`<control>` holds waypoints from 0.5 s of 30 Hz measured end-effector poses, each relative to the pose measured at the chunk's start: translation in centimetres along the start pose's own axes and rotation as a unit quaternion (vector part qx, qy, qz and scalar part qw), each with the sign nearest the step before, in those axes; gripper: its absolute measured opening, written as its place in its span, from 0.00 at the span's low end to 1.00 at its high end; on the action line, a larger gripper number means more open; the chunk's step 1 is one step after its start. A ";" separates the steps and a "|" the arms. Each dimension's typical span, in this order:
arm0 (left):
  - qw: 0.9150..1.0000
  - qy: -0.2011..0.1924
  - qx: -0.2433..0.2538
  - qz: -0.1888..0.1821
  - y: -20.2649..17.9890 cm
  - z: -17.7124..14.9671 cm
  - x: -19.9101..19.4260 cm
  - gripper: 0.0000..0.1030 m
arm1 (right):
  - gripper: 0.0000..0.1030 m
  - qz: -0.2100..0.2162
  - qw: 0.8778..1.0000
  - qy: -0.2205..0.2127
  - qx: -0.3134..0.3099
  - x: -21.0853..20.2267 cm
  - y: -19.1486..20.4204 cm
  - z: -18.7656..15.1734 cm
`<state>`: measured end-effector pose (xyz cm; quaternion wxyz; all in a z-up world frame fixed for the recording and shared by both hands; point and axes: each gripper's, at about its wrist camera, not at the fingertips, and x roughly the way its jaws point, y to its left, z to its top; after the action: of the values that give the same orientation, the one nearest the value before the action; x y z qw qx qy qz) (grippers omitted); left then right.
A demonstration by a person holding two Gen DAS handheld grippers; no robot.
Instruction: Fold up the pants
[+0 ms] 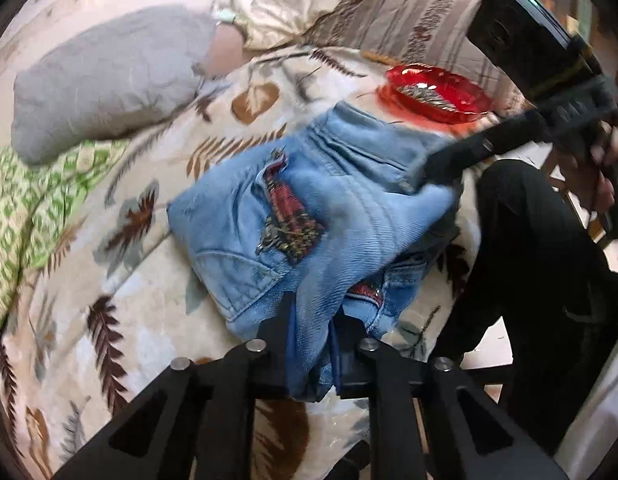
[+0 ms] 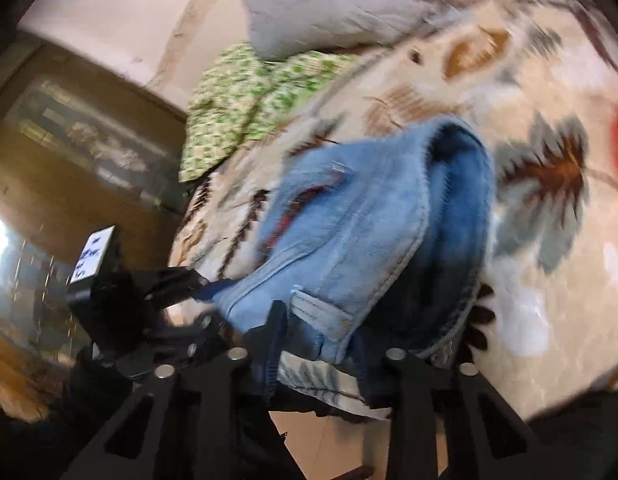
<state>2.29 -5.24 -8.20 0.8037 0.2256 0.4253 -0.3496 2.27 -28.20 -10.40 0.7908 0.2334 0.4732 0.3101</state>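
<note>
Light blue denim pants (image 1: 309,208) with a red embroidered patch lie partly folded on a leaf-patterned blanket (image 1: 109,320). My left gripper (image 1: 313,332) is shut on a bunched edge of the pants at the near side. My right gripper (image 2: 321,336) is shut on the waistband end of the pants (image 2: 369,220); it also shows in the left wrist view (image 1: 437,168), clamped on the far right edge of the denim. The left gripper shows in the right wrist view (image 2: 197,284), holding the other end. The fabric is lifted between both grippers.
A red glass dish (image 1: 437,92) with small items sits on the blanket behind the pants. A grey pillow (image 1: 109,80), a green patterned cloth (image 1: 37,200) and a cream satin cloth (image 1: 277,8) lie at the back left. A person's dark-trousered leg (image 1: 541,280) is at right.
</note>
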 end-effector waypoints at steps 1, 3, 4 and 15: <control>1.000 -0.004 -0.003 -0.007 0.1 0.0 -0.4 0.12 | 0.15 0.001 1.000 -0.005 -0.007 -0.5 0.3 0.2; 1.000 -0.010 -0.007 -0.021 0.4 -0.3 -0.7 0.12 | 0.12 -0.019 0.999 -0.018 -0.020 -1.8 0.6 0.8; 1.000 -0.008 -0.008 -0.028 0.4 -0.6 -0.4 0.12 | 0.12 -0.031 0.999 -0.016 -0.024 -2.1 0.7 1.0; 0.996 0.035 -0.056 -0.053 0.6 -2.7 3.7 0.15 | 0.12 -0.161 0.983 0.081 -0.041 4.0 -1.7 -1.1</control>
<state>2.79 -4.45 -12.69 0.7798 0.1695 0.4838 -0.3593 3.16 -26.49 -14.48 0.7984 0.0958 0.5539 0.2157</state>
